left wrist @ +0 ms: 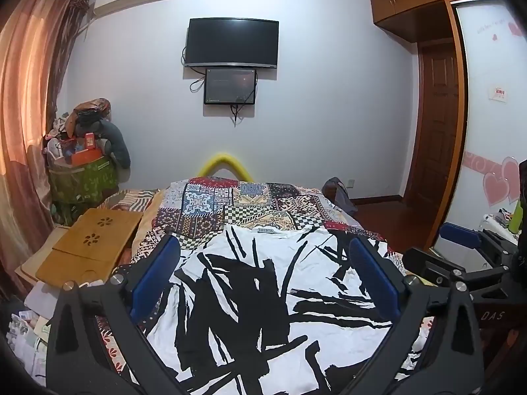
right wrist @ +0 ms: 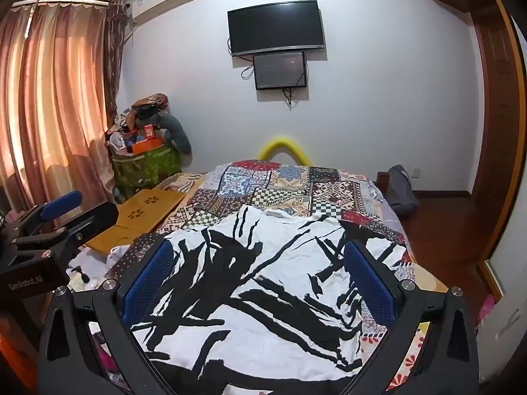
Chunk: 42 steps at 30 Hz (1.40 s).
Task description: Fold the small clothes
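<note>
A white shirt with black brush-stroke print [left wrist: 263, 296] lies spread flat on the patchwork bedspread [left wrist: 237, 204], collar at the far end. My left gripper [left wrist: 263, 256] is open above its near part, empty, blue pads wide apart. My right gripper [right wrist: 260, 263] is also open and empty above the same shirt [right wrist: 257, 296]. The right gripper shows at the right edge of the left wrist view [left wrist: 467, 240], and the left gripper at the left edge of the right wrist view [right wrist: 49, 217].
A wooden lap tray [left wrist: 89, 247] lies at the bed's left edge. A green basket piled with things [left wrist: 82, 177] stands by the curtain. A grey bag [right wrist: 400, 187] sits on the floor at the bed's right. Two screens [left wrist: 232, 46] hang on the far wall.
</note>
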Each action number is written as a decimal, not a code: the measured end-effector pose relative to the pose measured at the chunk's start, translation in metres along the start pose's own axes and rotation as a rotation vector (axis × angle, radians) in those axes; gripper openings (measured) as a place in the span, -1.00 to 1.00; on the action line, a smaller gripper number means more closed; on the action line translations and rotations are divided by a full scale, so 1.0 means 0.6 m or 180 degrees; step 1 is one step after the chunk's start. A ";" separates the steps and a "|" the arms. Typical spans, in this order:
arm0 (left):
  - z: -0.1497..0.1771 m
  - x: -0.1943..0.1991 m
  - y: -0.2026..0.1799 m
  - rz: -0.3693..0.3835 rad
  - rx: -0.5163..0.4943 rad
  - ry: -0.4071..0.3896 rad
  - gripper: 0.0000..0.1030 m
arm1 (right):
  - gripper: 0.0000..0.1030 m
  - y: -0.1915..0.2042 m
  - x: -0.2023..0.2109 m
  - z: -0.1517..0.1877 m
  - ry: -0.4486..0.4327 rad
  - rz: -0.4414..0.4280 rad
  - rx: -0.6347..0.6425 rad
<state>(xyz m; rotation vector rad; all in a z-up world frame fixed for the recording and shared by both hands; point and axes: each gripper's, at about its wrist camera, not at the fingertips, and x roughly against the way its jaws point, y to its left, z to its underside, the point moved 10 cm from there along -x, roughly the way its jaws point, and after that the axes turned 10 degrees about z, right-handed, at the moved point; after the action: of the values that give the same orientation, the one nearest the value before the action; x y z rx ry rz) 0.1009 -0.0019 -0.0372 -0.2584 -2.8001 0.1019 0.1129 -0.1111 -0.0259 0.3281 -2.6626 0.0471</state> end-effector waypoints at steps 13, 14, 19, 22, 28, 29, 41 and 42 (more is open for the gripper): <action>0.006 -0.002 0.009 -0.0017 0.0031 0.0010 1.00 | 1.00 -0.004 -0.005 -0.004 0.0020 0.0010 -0.0021; 0.006 -0.003 0.009 -0.0022 0.0027 0.0012 1.00 | 1.00 -0.004 -0.005 -0.004 0.0020 0.0010 -0.0021; 0.004 -0.004 0.007 -0.0030 0.0018 0.0021 1.00 | 1.00 -0.003 -0.004 -0.004 0.0020 0.0014 -0.0019; 0.003 -0.003 0.008 -0.0035 0.0021 0.0015 1.00 | 1.00 -0.003 -0.004 -0.004 0.0019 0.0014 -0.0018; 0.004 -0.002 0.012 -0.0022 0.0059 0.0023 1.00 | 0.99 -0.002 -0.003 -0.004 0.0019 0.0015 -0.0016; 0.004 -0.002 0.012 -0.0022 0.0066 0.0023 1.00 | 1.00 -0.002 -0.003 -0.004 0.0018 0.0016 -0.0015; 0.002 0.001 0.015 -0.0020 0.0077 0.0028 1.00 | 1.00 -0.003 -0.004 -0.005 0.0016 0.0022 -0.0013; 0.002 0.001 0.016 -0.0019 0.0080 0.0030 1.00 | 1.00 -0.002 -0.003 -0.005 0.0015 0.0024 -0.0011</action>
<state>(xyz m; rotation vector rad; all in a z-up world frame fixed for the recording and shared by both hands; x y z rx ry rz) 0.1014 0.0074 -0.0390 -0.2440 -2.7882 0.1340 0.1161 -0.1116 -0.0241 0.3163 -2.6589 0.0455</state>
